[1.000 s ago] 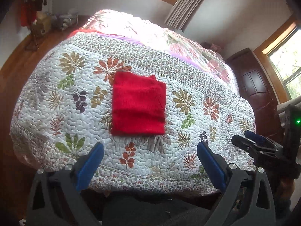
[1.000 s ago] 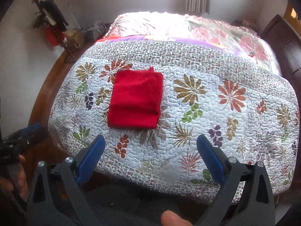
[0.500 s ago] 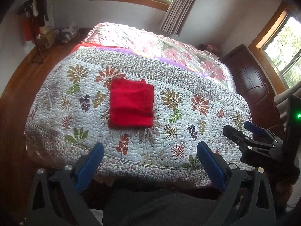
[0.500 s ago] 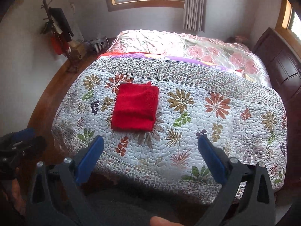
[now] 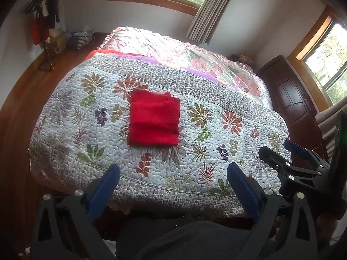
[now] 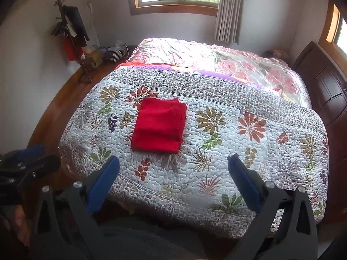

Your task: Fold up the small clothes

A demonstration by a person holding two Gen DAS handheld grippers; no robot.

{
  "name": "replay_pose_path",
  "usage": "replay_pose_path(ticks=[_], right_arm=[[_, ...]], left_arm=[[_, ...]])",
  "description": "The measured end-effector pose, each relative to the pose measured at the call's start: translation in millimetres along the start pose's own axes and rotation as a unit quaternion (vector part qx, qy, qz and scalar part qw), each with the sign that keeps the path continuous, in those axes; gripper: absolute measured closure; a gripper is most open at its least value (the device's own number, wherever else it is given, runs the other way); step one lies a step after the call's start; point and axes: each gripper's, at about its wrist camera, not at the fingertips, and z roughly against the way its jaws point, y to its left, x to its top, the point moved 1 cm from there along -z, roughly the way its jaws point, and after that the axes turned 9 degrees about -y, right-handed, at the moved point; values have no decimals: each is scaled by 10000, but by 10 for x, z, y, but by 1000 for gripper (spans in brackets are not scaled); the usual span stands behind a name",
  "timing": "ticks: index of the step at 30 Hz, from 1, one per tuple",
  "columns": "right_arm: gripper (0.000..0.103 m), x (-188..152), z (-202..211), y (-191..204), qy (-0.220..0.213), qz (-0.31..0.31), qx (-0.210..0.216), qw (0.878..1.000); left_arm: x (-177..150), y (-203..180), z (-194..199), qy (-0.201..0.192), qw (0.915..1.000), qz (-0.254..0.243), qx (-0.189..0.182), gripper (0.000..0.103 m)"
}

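Observation:
A red garment (image 5: 154, 118) (image 6: 160, 125) lies folded into a neat rectangle on the floral quilt (image 5: 216, 143) (image 6: 249, 147) of a bed. My left gripper (image 5: 173, 173) hangs open near the quilt's front edge, well back from the garment, nothing between its blue pads. My right gripper (image 6: 173, 164) is likewise open and empty, held off the bed's near edge. In the left wrist view the right gripper (image 5: 279, 151) shows at the right edge; in the right wrist view the left gripper (image 6: 36, 158) shows at the left edge.
A pink floral cover (image 6: 227, 58) lies over the far half of the bed. A dark wooden headboard (image 6: 325, 82) stands at the right. A coat stand (image 6: 71, 34) and a basket (image 6: 117, 53) stand by the far left wall. Wooden floor (image 5: 23, 91) surrounds the bed.
Both grippers have pulled back and up from the bed, so the folded red garment looks smaller and more of the room shows. The garment has not moved.

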Motion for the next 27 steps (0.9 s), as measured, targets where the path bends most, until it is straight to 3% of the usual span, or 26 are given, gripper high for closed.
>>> replay_pose_path(ticks=[27], right_arm=[[3,122,-18,160,-116,27,-170,9998]], left_arm=[[103,105,-47,65,9999,-108,-116,4]])
